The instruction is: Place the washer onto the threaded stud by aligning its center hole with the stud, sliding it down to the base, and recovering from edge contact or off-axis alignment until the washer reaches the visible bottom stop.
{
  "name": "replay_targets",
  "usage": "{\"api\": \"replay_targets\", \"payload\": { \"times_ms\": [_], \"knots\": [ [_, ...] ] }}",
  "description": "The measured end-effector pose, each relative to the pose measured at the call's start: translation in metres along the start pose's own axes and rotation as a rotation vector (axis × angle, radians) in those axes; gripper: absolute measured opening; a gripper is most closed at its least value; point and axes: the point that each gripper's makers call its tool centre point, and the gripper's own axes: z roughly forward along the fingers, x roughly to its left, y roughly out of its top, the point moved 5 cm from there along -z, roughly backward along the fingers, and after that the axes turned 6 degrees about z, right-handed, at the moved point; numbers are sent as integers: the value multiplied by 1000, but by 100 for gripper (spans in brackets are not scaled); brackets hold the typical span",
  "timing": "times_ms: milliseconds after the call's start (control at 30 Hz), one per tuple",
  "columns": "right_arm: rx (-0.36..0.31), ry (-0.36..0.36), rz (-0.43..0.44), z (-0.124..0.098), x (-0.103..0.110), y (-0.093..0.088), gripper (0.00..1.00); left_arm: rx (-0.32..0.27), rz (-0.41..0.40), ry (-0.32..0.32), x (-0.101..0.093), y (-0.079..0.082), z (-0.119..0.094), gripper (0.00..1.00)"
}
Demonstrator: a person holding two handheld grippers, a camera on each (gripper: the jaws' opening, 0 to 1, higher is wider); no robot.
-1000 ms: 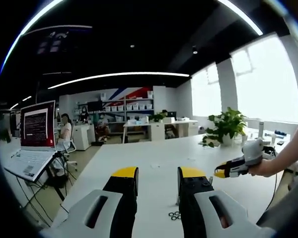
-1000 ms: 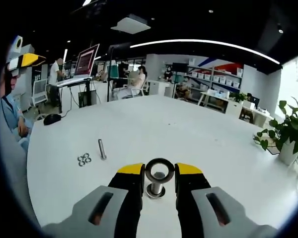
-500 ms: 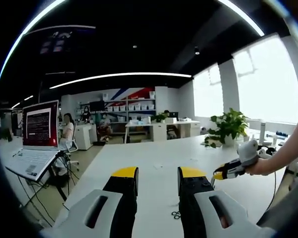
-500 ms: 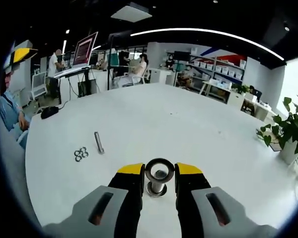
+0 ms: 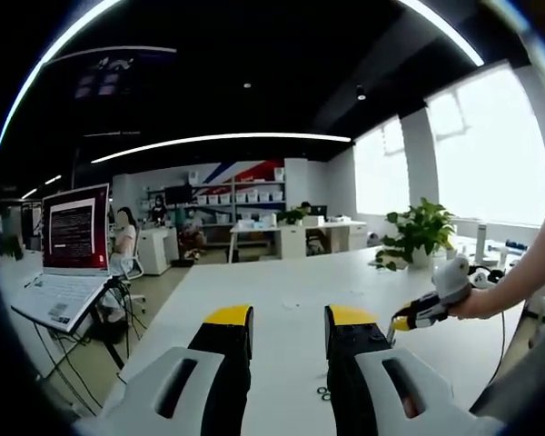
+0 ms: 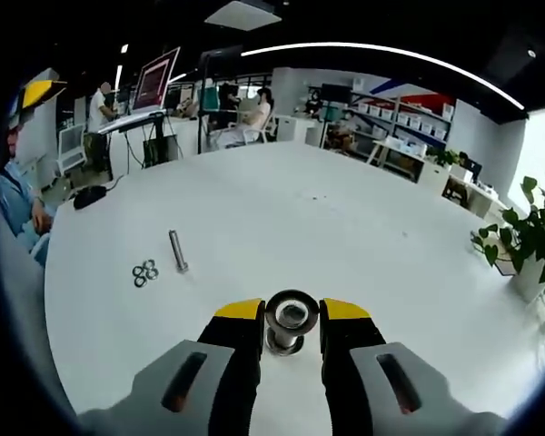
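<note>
Right gripper view, tongs: the right tongs, black with yellow tips, rise from the bottom centre and are clamped on a short silver metal stud with a round ring-like top.
Right gripper view, stud: it stands upright between the two yellow tips, just above the round white worktop; whether its base touches the worktop cannot be told.
Right gripper view, washers: a small cluster of grey metal washers lies flat on the worktop in the left middle of the frame, well apart from the held stud.
Right gripper view, loose rod: a slim silver cylindrical rod lies just beside the washers, to their upper right.
Right gripper view, plant: a green leafy plant in a white pot sits at the right edge.
Left gripper view, tongs: the left tongs stand apart with nothing between them, raised over the worktop's near edge.
Left gripper view, washers: the cluster shows low in the frame, partly hidden by the right-hand jaw.
Left gripper view, other tongs: the right tongs appear at the right middle, held in a person's hand.
Left gripper view, laptop: an open laptop with a red-lit screen sits at the left.
</note>
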Motion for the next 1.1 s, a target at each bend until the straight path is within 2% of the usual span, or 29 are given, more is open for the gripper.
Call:
{"api": "replay_targets", "payload": {
  "times_ms": [400,733,933,1100],
  "knots": [
    [30,18,-16,4,0,1,25,3,-5,6,3,-3,-3,30],
    [70,36,38,1,5,-1,25,5,-13,15,4,-5,-7,30],
    [60,31,42,2,7,3,22,11,-17,16,4,-8,-9,30],
    [69,33,51,2,10,2,27,12,-18,19,4,-8,-9,30]
  ]
}}
